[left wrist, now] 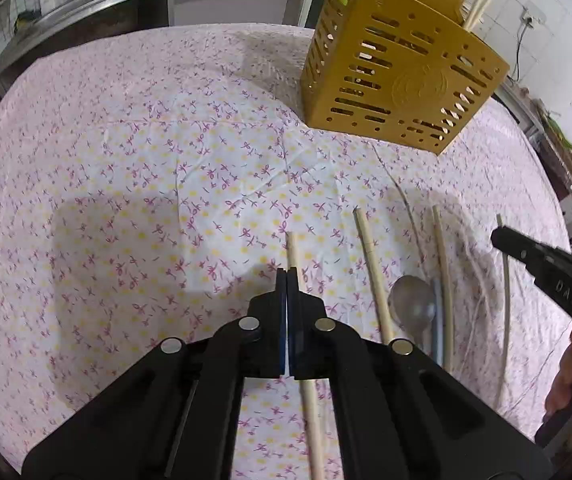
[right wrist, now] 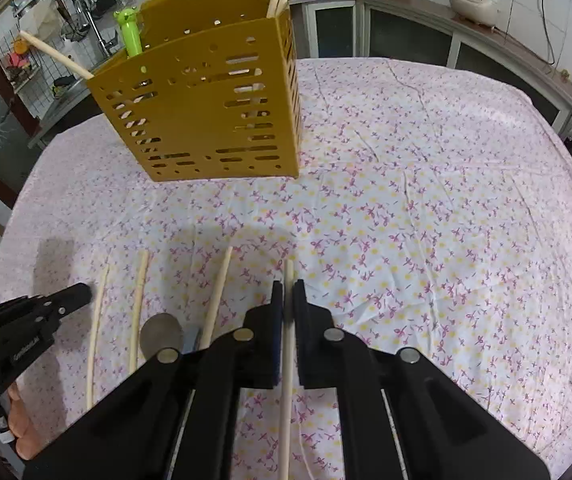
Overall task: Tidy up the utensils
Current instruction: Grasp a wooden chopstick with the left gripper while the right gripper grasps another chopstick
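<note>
A yellow slotted utensil holder (left wrist: 402, 76) (right wrist: 205, 108) stands on the floral cloth with chopsticks and a green frog-topped utensil (right wrist: 130, 32) in it. Several pale wooden chopsticks (left wrist: 374, 272) (right wrist: 138, 308) and a metal spoon (left wrist: 413, 304) (right wrist: 161, 334) lie on the cloth. My left gripper (left wrist: 287, 276) is shut and empty, just above a chopstick (left wrist: 292, 248) lying beneath it. It also shows in the right wrist view (right wrist: 81, 294). My right gripper (right wrist: 288, 292) is closed around a chopstick (right wrist: 287, 380) at the cloth. It also shows in the left wrist view (left wrist: 502, 238).
The floral tablecloth (left wrist: 125, 200) (right wrist: 446, 200) covers the table. Kitchen counters ring it, with a rice cooker (right wrist: 474, 0) at the back right and hanging utensils at the back left. A hand (right wrist: 21, 420) holds the left gripper.
</note>
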Available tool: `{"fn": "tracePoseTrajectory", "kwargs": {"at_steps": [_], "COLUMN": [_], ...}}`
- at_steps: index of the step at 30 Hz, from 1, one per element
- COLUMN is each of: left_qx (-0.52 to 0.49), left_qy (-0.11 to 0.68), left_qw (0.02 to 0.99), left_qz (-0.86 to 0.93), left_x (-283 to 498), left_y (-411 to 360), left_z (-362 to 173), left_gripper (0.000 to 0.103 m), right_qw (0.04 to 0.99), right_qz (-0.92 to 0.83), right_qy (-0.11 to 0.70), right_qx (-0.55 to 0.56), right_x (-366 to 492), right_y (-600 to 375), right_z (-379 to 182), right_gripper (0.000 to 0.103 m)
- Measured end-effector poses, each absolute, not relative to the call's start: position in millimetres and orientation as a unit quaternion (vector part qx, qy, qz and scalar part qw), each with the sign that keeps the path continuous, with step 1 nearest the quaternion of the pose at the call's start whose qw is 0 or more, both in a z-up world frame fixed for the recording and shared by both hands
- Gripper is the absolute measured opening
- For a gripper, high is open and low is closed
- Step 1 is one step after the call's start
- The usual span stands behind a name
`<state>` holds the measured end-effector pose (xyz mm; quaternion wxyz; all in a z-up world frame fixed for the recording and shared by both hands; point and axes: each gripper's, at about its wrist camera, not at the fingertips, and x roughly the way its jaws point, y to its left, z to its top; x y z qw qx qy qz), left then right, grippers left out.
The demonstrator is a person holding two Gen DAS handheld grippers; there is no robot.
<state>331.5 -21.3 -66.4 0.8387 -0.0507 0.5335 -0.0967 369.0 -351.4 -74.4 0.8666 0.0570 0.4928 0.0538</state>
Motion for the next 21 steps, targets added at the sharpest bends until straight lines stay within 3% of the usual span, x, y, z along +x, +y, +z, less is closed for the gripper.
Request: {"fn": "tracePoseTrajectory", "kwargs": {"at_steps": [21], "left_qx": [0.007], "left_qy": [0.553], "left_qw": [0.829], "left_qz": [-0.088], "left_x": [346.3], "left_y": [-49.7], "left_z": [-70.9], "left_gripper": [0.003], "right_qw": [0.862], "right_qz": [0.063], "right_qy": [0.501], "right_qx": [0.051], "right_x": [368.9], "right_y": [-346.8], "right_z": [-88.6], "right_gripper": [0.006]}}
